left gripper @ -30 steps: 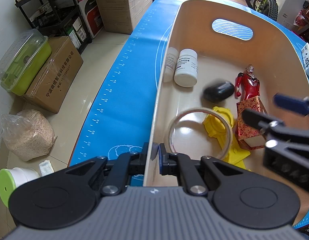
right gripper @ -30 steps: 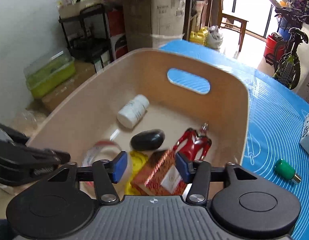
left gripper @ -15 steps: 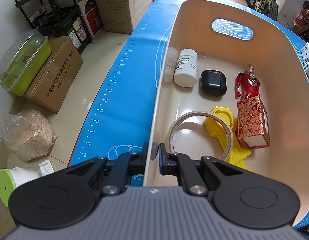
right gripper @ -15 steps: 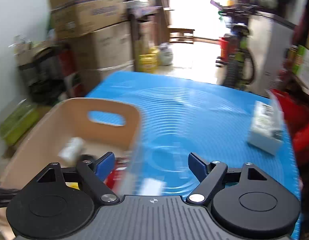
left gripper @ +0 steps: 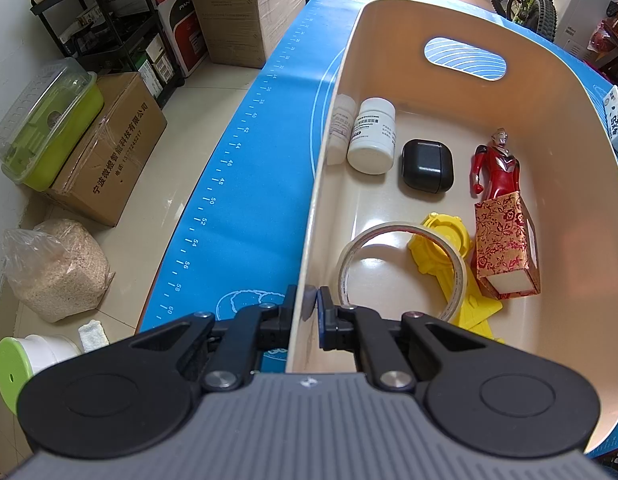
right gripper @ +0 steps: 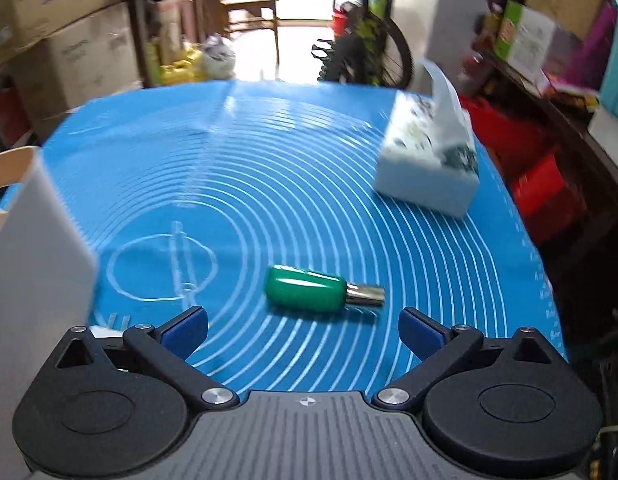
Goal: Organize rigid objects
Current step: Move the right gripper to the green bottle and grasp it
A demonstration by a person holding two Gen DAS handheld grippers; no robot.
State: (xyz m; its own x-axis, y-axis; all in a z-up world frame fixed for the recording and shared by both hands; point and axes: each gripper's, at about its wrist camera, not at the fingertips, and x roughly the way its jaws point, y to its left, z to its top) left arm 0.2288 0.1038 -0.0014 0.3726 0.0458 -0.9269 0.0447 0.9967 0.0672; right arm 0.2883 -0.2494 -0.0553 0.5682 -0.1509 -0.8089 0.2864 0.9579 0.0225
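Note:
My left gripper [left gripper: 307,307] is shut on the near rim of the beige bin [left gripper: 569,92]. Inside the bin lie a white pill bottle [left gripper: 371,140], a black case [left gripper: 427,165], a red figure [left gripper: 497,162], a red patterned box [left gripper: 505,246], a tape roll [left gripper: 401,268] and a yellow toy [left gripper: 449,240]. In the right wrist view my right gripper [right gripper: 303,330] has its jaws opening wide with nothing between them, over the blue mat [right gripper: 309,184]. A green-handled tool with a metal tip [right gripper: 315,289] lies on the mat just beyond the fingertips.
A white tissue pack [right gripper: 429,160] sits on the mat at the far right. The bin's outer wall [right gripper: 33,248] stands at the left of the right wrist view. Boxes [left gripper: 245,4], a shelf and a green container [left gripper: 45,120] stand on the floor left of the table.
My right gripper let go of the red patterned box in the bin, swung right out over the mat and opened wide. The left gripper kept its hold on the rim.

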